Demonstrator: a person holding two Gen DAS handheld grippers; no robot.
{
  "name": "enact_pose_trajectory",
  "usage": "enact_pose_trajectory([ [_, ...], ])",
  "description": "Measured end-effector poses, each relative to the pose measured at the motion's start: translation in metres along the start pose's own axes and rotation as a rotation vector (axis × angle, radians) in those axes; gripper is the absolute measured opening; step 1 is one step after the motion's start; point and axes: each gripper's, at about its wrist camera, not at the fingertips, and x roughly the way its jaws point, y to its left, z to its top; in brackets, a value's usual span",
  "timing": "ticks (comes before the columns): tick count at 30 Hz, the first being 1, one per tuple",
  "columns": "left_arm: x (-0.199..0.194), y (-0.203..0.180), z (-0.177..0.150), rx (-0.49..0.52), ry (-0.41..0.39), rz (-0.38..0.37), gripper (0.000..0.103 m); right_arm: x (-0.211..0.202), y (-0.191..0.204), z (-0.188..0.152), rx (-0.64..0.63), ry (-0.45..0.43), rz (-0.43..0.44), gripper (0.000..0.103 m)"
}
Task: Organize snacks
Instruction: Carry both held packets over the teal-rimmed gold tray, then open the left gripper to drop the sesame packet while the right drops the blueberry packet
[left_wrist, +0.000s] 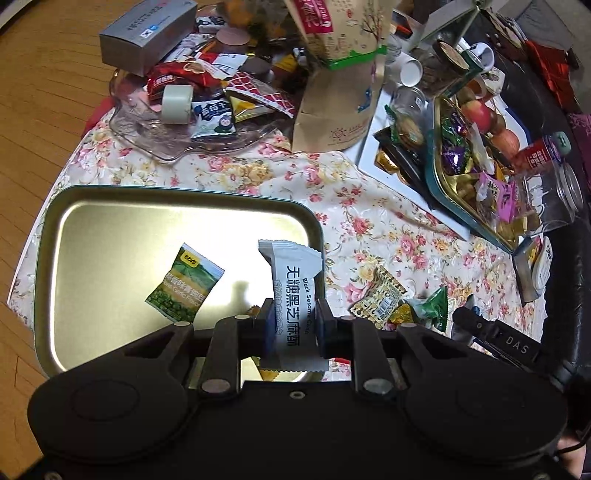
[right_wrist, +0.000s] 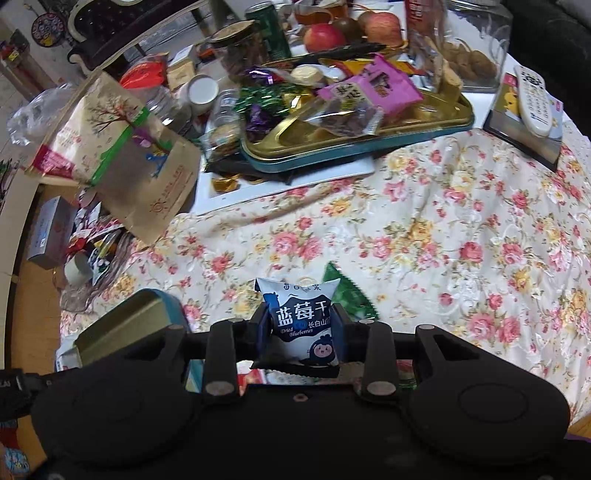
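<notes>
The left gripper (left_wrist: 294, 319) was clamped on a grey-white black sesame crisp packet (left_wrist: 293, 291), gripped across its lower half; the packet's long axis ran almost straight along the fingers, its crimped top leaning slightly toward eleven o'clock and its other crimped end tucked back toward the camera. It hung over the right side of a gold-bottomed tin tray (left_wrist: 110, 236) with a dark green rim, and in that tray a green pea snack packet (left_wrist: 184, 282) lay flat at about nine o'clock from the held packet, its long axis tilted toward one o'clock. At eleven o'clock from the tray sat a clear glass dish (left_wrist: 155, 144) heaped with small wrapped snacks, with a silver box (left_wrist: 147, 33) resting across its far edge. A tall brown paper bag (left_wrist: 340, 81) stood at twelve o'clock, and at two o'clock a teal-rimmed gold tin (left_wrist: 439, 192) held purple, pink and gold sweets. A few loose packets (left_wrist: 384, 299) lay on the floral tablecloth (left_wrist: 369, 206) just right of the tray. The right gripper (right_wrist: 302, 325) was closed on a white and blue dried blueberry packet (right_wrist: 301, 317), upright, top edge pointing to twelve o'clock. Only the right wrist view showed the red apples (right_wrist: 325, 37), a green can (right_wrist: 269, 26) and a white remote control (right_wrist: 535, 103) at one o'clock; only the left wrist view showed the inside of the tray.
</notes>
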Motion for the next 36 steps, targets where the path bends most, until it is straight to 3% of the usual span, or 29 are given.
enact_pose_trajectory([
  [6,0.001,0.019,0.005,-0.077,0.028,-0.025,0.03,0.002,0.021,-0.003,-0.029,0.006,0.037,0.036],
  [13,-0.001,0.029,0.007,-0.102,0.008,0.045,0.03,0.005,0.042,-0.011,-0.071,0.009,0.058,0.036],
  [18,0.005,0.029,0.007,-0.097,0.025,0.117,0.03,-0.001,0.06,-0.019,-0.128,0.005,0.138,0.036],
  [29,0.014,0.028,0.006,-0.119,0.073,0.115,0.03,-0.011,0.115,-0.058,-0.379,0.051,0.34,0.038],
  [36,0.012,0.027,0.007,-0.115,0.057,0.129,0.03,-0.012,0.123,-0.068,-0.378,0.073,0.367,0.046],
])
